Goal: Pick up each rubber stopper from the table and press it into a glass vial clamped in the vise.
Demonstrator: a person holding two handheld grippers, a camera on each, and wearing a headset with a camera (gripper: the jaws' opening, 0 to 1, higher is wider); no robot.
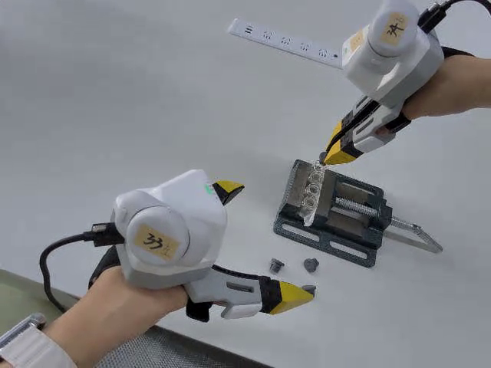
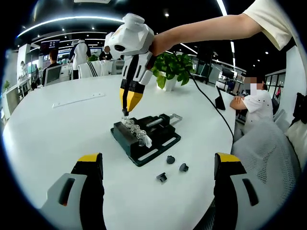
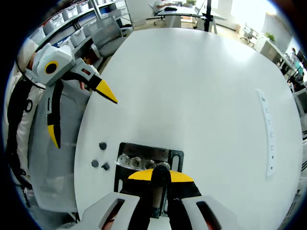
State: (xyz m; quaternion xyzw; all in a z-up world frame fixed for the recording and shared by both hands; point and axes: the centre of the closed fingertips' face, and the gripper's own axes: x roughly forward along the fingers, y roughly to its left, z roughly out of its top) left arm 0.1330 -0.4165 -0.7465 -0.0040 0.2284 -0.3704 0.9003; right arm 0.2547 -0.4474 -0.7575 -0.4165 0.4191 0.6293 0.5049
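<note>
Head view: left gripper sits low at the table's near edge, held by the left hand coming in from bottom left, body tipped on its side, yellow-tipped jaws spread wide with nothing between them. The black cable loops off its back. The right gripper reaches in from top right, right hand behind it, nose angled steeply down onto the far end of the vial row. In the right gripper view its jaws are pinched together on a small dark piece that looks like a rubber stopper, right over the end glass vial; whether it is seated I can't tell. Glass vials stand in a row clamped in the black vise, mid-table. Three loose stoppers lie on the table just beside the vise base, between it and the left gripper, apart from each other. Surface is a big round white table, with a white power strip at the far side. Room in the left gripper view: open office, ceiling strip lights, potted plant, seated people, a grey mesh chair near the table edge.
</note>
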